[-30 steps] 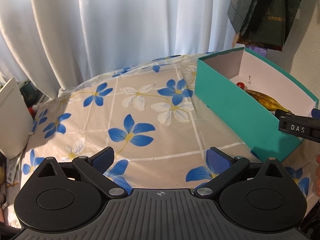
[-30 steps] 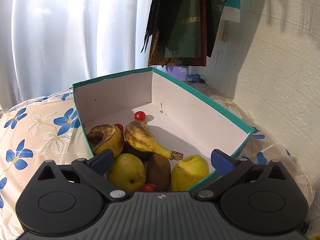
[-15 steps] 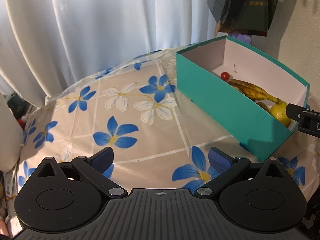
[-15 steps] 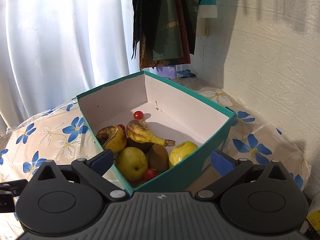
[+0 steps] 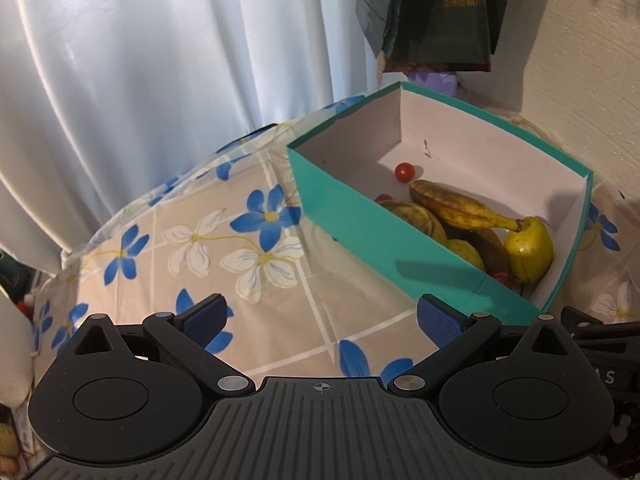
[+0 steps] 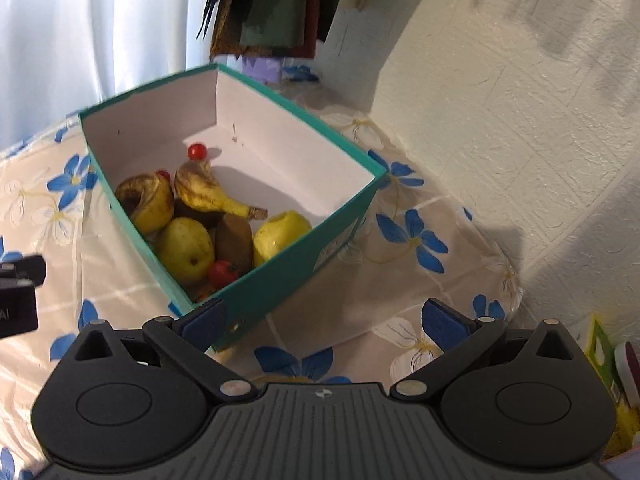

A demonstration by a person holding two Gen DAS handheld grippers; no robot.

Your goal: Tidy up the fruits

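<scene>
A teal box [image 6: 304, 248] with a white inside stands on the flowered tablecloth [image 5: 240, 240]. In it lie two spotted bananas [image 6: 208, 196], two yellow pears [image 6: 186, 248], a brown kiwi [image 6: 234, 240] and small red tomatoes [image 6: 196, 151]. The same teal box [image 5: 360, 224] shows in the left wrist view with a banana [image 5: 456, 208] and a pear [image 5: 528, 248] inside. My left gripper [image 5: 320, 316] is open and holds nothing, short of the box's near left wall. My right gripper [image 6: 324, 320] is open and holds nothing, just in front of the box's near corner.
A white curtain [image 5: 180, 60] hangs behind the table. Dark bags [image 6: 272, 4] hang on the textured white wall [image 6: 520, 100] at the right. The table edge drops away at the left [image 5: 68, 264], with clutter below it. Yellow packaging [image 6: 604, 360] sits at the far right.
Both grippers have drawn back and risen from the box, so it looks smaller and its near corner now shows. Both jaws stay open. The fruit has not moved.
</scene>
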